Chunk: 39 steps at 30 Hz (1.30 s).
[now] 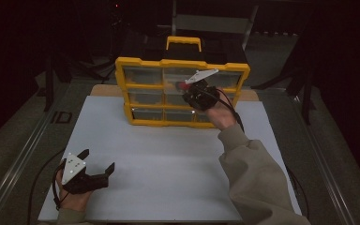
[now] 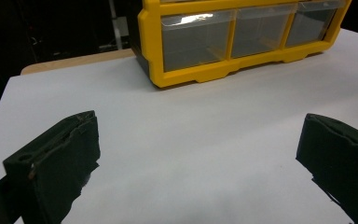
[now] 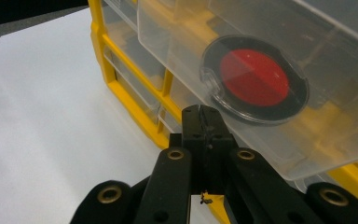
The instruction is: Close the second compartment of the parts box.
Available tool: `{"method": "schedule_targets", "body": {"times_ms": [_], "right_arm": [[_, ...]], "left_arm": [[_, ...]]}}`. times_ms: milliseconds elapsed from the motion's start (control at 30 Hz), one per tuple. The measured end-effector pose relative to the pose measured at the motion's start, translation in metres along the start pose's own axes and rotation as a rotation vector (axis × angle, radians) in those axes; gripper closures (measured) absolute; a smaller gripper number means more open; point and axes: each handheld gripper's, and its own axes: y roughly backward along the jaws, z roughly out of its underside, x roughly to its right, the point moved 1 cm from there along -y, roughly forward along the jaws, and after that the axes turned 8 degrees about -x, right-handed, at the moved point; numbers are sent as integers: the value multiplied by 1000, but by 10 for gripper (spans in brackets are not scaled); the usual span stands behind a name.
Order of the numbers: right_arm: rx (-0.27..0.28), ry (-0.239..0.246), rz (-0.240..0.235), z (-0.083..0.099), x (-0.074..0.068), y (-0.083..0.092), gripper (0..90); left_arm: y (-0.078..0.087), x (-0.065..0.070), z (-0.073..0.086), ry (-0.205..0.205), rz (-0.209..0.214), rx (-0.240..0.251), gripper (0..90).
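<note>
A yellow organiser (image 1: 182, 63) with clear drawers stands at the far middle of the white board. One clear drawer (image 3: 261, 140) is pulled out; a red disc in a black ring (image 3: 255, 78) lies inside it. My right gripper (image 1: 191, 90) (image 3: 203, 114) has its jaws together at that drawer's front edge and seems to pinch the lip. The red disc (image 1: 183, 86) peeks out just left of the gripper. My left gripper (image 1: 98, 159) (image 2: 198, 154) rests near the board's front left corner, jaws wide apart with nothing between them.
The white board (image 1: 168, 154) lies on a wooden table, with a metal rail (image 1: 23, 154) along the left side. The organiser's bottom row of drawers (image 2: 198, 39) is closed. A black cable (image 1: 229, 110) trails from the right gripper over the sleeve.
</note>
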Motion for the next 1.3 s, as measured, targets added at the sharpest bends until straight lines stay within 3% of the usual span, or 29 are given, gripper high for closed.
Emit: {"method": "schedule_targets", "body": {"times_ms": [1300], "right_arm": [[90,-97,73,-8,9,-8,900]], "left_arm": [[0,0,0,0,1,-1,0]]}}
